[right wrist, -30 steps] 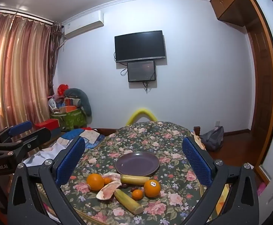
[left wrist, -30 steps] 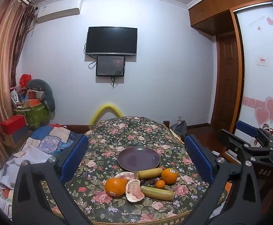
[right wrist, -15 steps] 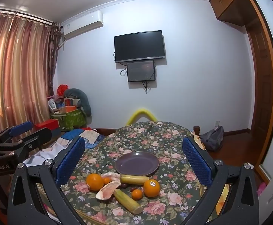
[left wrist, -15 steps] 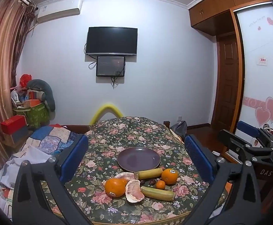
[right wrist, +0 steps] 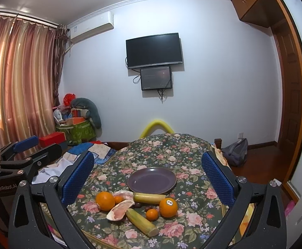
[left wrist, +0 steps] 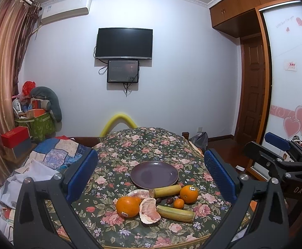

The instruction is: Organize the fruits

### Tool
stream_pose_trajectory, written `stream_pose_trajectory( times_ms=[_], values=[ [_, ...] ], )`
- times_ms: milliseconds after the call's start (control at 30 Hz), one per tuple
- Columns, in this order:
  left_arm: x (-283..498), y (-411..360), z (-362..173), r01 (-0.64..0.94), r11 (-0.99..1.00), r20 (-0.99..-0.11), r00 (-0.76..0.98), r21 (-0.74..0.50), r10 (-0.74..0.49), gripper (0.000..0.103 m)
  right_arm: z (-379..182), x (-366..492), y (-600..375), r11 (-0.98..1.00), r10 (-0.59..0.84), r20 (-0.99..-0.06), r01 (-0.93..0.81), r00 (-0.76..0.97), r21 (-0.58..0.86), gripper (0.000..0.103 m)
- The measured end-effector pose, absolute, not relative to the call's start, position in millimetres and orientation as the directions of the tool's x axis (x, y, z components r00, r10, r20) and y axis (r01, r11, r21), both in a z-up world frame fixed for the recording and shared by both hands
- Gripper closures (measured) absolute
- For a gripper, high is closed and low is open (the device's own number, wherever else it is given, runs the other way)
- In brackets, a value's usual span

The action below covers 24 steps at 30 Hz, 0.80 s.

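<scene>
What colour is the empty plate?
Dark purple plate; it shows best in the right wrist view.

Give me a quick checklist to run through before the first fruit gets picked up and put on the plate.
1. Left gripper open and holding nothing: ok.
2. Right gripper open and holding nothing: ok.
3. Purple plate bare, with room for fruit: ok.
4. Fruit in plain view on the floral tablecloth: ok. Two big oranges, a small orange, pomelo pieces and two yellow-green stalks lie in front of the plate.
5. Each fruit free to grasp alone: not ok. The left orange touches the pomelo, and small dark fruits sit tucked between the stalks.
6. Grippers close enough to grasp: cannot tell.
</scene>
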<state>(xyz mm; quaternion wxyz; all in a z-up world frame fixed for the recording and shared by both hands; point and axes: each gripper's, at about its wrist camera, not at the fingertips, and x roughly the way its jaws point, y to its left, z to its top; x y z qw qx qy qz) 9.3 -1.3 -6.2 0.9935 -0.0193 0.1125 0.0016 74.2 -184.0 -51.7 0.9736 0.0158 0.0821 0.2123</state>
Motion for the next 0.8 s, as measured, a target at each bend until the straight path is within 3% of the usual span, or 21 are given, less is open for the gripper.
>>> stream_pose_trajectory(
  times_ms=[800],
  values=[
    [11.3,-4.1,-8.3,-0.003,1.000,-0.225,0.974,-0.027,-0.003,0.000,-50.6,72.9,-185.9,0.909,0.416,-0.149,-0.411,0.897,0.067,0.000]
  ],
)
